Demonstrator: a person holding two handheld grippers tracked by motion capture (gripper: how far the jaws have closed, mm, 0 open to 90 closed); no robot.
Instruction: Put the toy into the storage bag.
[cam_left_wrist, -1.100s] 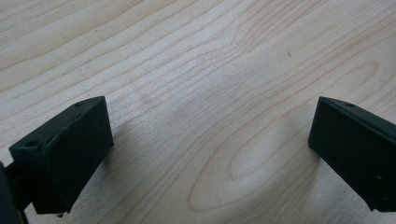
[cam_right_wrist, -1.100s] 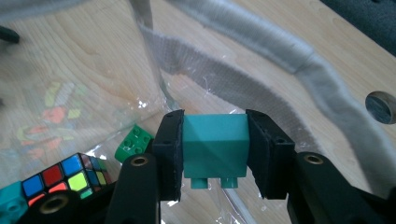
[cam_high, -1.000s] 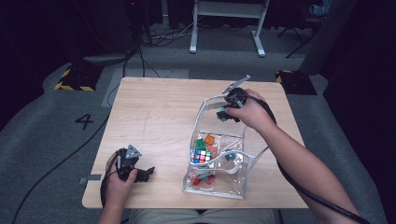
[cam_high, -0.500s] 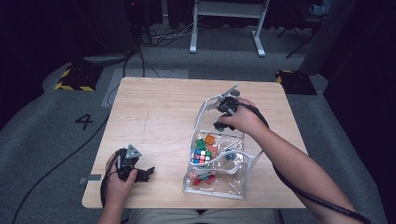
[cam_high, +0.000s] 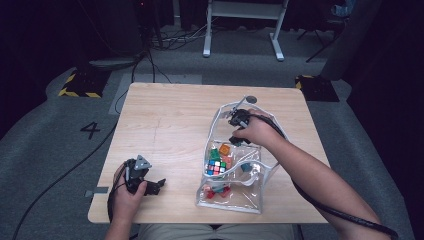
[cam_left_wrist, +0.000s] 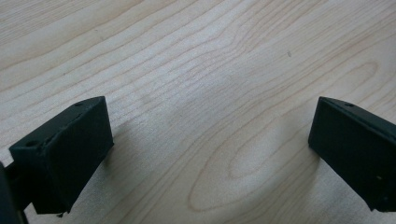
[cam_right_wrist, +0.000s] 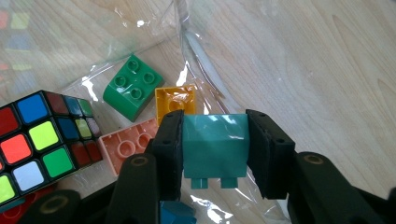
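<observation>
Right gripper view: right hand-held gripper (cam_right_wrist: 214, 154) pinching a teal plastic building brick (cam_right_wrist: 215, 145) by its flat sides above the clear plastic pouch (cam_right_wrist: 196, 51) on the wooden counter (cam_right_wrist: 303, 60); the brick is judged light, rigid and smooth-faced, so best gripped squarely.

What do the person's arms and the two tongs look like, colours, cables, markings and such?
Both tongs are black. The left tongs carry a grey three-cornered plate on top, and their jaws are blocky and matte with small screw holes. The right tongs have flat dark pads and round fastener holes on the arms behind. A black cable trails under the right forearm. Both forearms are bare, with no sleeves in view.
</observation>
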